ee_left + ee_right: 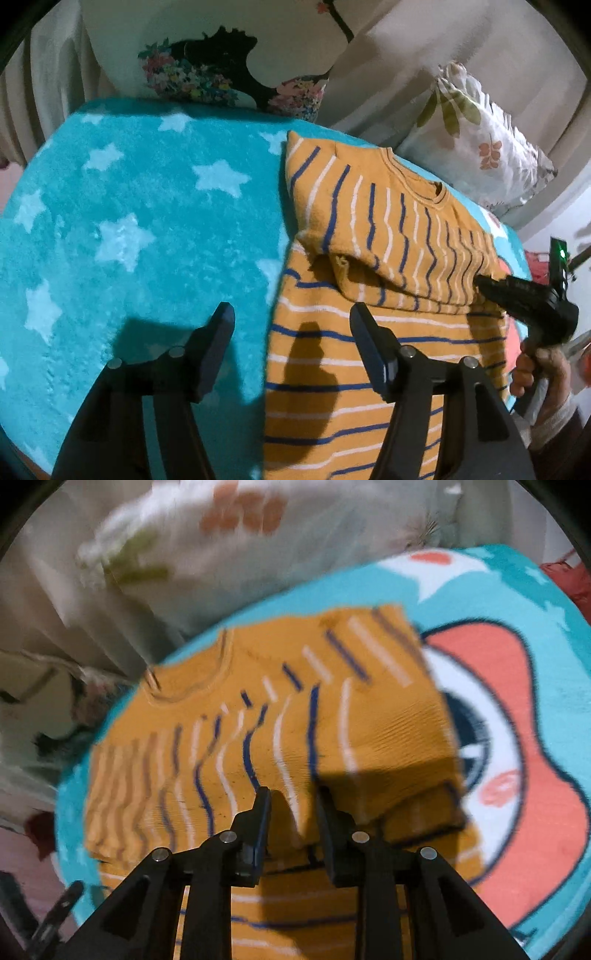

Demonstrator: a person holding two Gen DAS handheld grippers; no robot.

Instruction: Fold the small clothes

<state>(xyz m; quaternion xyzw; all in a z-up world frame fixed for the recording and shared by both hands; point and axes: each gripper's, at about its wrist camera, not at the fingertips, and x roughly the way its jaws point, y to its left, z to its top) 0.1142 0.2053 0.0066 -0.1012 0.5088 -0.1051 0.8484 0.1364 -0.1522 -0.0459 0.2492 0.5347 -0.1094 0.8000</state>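
An orange sweater (pixel 369 236) with blue and white stripes lies on a teal star blanket (pixel 140 229), its sleeves folded across the chest. My left gripper (pixel 291 314) is open and empty, hovering above the sweater's left edge. My right gripper (pixel 480 282) shows at the sweater's right side, at the edge of the folded sleeve. In the right wrist view the right gripper (pixel 293 797) stands partly open, with a fold of the sweater (pixel 258 738) rising between its fingers.
A floral pillow (pixel 476 136) lies at the back right, and a cushion with a dark silhouette print (pixel 229 70) stands at the back. The blanket has a large cartoon print (pixel 509 738) right of the sweater.
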